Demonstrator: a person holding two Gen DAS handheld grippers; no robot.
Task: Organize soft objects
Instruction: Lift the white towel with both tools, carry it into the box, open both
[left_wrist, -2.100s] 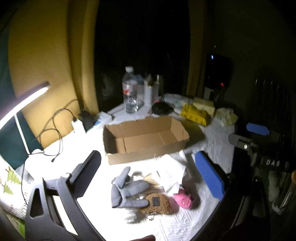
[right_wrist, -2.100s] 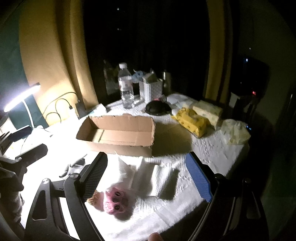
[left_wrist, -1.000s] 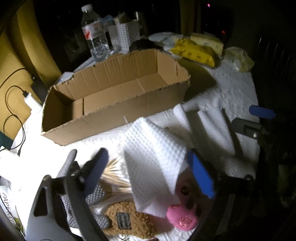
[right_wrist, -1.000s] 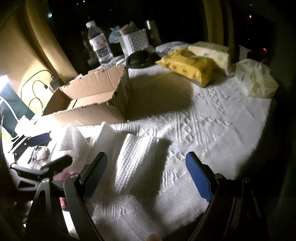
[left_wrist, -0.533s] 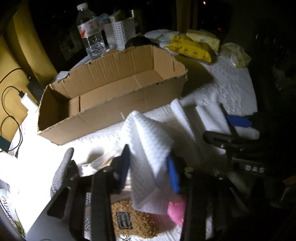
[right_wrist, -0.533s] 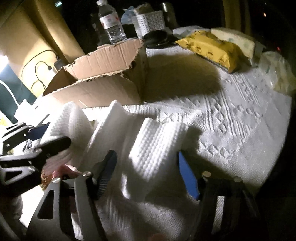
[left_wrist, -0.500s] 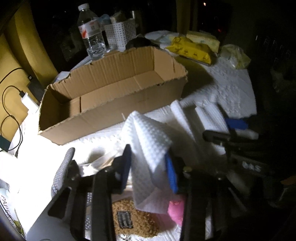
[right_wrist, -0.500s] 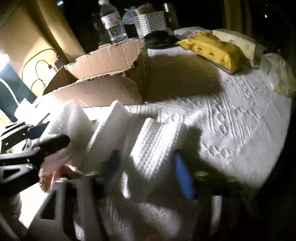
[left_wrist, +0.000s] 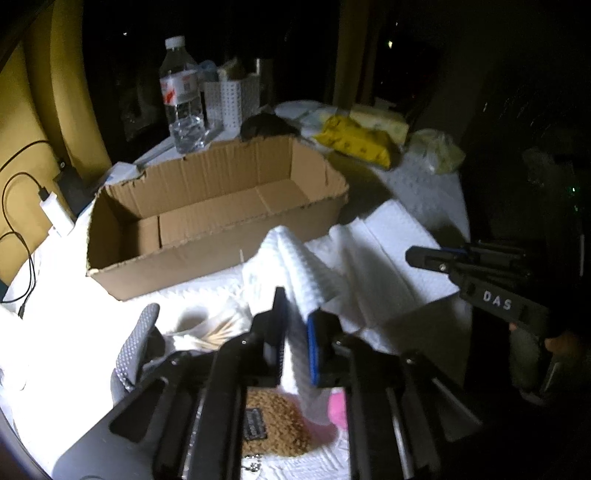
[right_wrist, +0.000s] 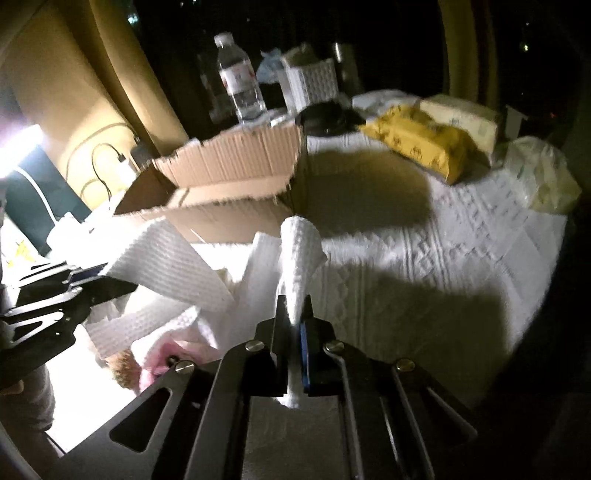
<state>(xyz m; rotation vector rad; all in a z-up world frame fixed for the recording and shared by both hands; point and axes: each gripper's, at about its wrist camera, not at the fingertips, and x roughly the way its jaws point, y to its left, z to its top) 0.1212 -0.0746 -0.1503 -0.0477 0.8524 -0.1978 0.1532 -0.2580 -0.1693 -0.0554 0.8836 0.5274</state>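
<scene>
A white waffle-textured cloth (left_wrist: 291, 266) lies in front of an open cardboard box (left_wrist: 207, 206). My left gripper (left_wrist: 295, 325) is shut on the cloth's near left fold and holds it raised. My right gripper (right_wrist: 293, 321) is shut on the cloth's (right_wrist: 299, 251) right end, also raised; it shows in the left wrist view (left_wrist: 436, 258). Under the cloth lie a pink plush toy (left_wrist: 338, 406), a brown fuzzy pouch (left_wrist: 273, 424) and a grey dotted glove (left_wrist: 136, 343). The box is empty.
A water bottle (left_wrist: 183, 99), a white perforated holder (left_wrist: 232, 99), a black round object (right_wrist: 325, 118), yellow packs (right_wrist: 421, 144) and a pale bag (right_wrist: 543, 177) stand behind the box. A charger and cable (left_wrist: 51, 206) lie at the left. A lamp (right_wrist: 22, 147) glares at left.
Both grippers came down onto the white cloth and closed on it, the left on the left fold, the right on the right end. The cloth is now lifted and stretched between them.
</scene>
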